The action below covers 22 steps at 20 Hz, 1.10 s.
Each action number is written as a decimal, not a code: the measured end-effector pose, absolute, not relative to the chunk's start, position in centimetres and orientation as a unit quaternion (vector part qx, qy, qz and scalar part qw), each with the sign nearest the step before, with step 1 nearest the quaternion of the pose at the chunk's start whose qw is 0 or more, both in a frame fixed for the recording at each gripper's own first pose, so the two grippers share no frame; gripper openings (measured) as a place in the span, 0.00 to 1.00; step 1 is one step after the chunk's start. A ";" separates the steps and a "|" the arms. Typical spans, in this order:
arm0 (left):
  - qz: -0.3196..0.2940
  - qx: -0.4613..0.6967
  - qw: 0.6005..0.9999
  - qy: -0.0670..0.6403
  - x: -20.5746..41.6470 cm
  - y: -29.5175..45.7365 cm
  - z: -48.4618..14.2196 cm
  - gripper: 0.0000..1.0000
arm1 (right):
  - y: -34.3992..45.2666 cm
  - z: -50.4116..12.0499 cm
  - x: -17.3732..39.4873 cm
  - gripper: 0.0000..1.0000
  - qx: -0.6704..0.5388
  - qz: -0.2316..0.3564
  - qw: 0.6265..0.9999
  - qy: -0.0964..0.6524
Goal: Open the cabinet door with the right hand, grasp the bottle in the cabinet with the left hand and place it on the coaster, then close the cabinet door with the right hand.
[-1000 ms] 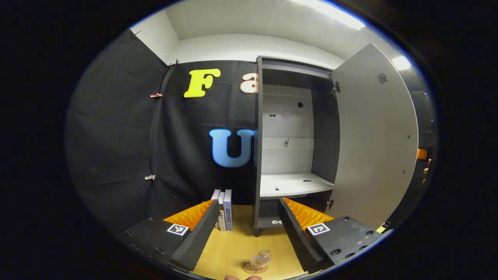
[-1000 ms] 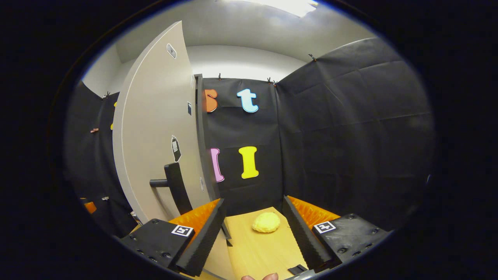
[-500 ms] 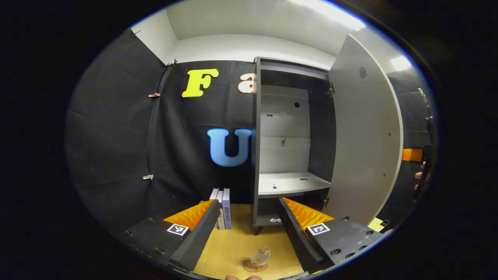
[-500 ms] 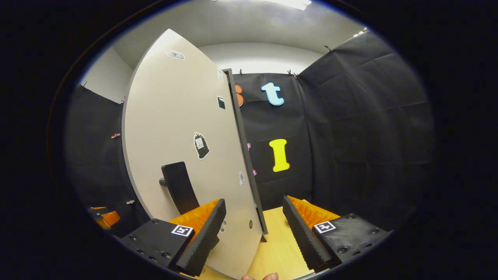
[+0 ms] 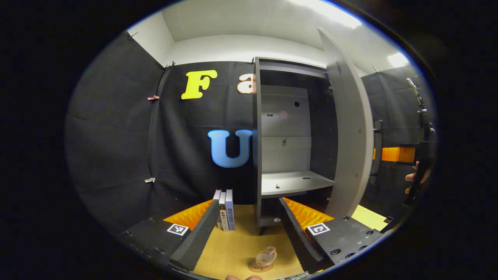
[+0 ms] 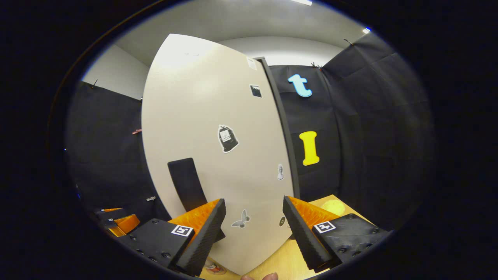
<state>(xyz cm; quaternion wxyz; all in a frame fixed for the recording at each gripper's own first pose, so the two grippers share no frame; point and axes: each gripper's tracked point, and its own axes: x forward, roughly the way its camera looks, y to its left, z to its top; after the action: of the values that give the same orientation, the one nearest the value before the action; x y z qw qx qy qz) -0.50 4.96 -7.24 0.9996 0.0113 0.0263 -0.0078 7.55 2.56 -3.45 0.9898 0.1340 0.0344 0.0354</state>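
Facing the door (image 6: 218, 128), the right gripper (image 6: 253, 227) is held wide open and empty, the handle (image 6: 186, 182) just left of its fingers. Since a second ago the door has been swung partway shut, so closing is judged underway. The left gripper (image 5: 249, 223) is also wide and empty; the bottle (image 5: 265, 257) is seen on the coaster (image 5: 260, 268), the cabinet (image 5: 291, 182) bare.

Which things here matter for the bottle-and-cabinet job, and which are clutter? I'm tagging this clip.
Job:
cabinet door, partly open
door handle
bottle, on the coaster
left gripper, open
right gripper, open

Lying about:
books beside the cabinet
yellow lump on the table
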 end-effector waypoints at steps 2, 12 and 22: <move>-0.006 0.011 1.000 0.026 -0.4 5.1 -7.1 0.95 | 4.2 -3.6 7.2 0.97 0.127 0.060 0.989 0.039; -0.015 0.013 1.000 0.018 -0.5 3.7 -6.2 0.95 | 4.0 -3.9 5.6 0.98 0.120 0.055 0.990 0.041; -0.023 0.019 0.999 0.010 -1.2 1.5 -5.6 0.94 | 1.1 -3.7 4.2 0.98 0.082 0.013 0.996 0.027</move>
<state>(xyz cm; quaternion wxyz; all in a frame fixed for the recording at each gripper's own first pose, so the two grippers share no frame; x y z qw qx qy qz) -1.17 1.46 -5.60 0.9995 0.0193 0.0100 -0.0233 4.22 1.09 -3.75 0.9962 0.0818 0.0271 0.0129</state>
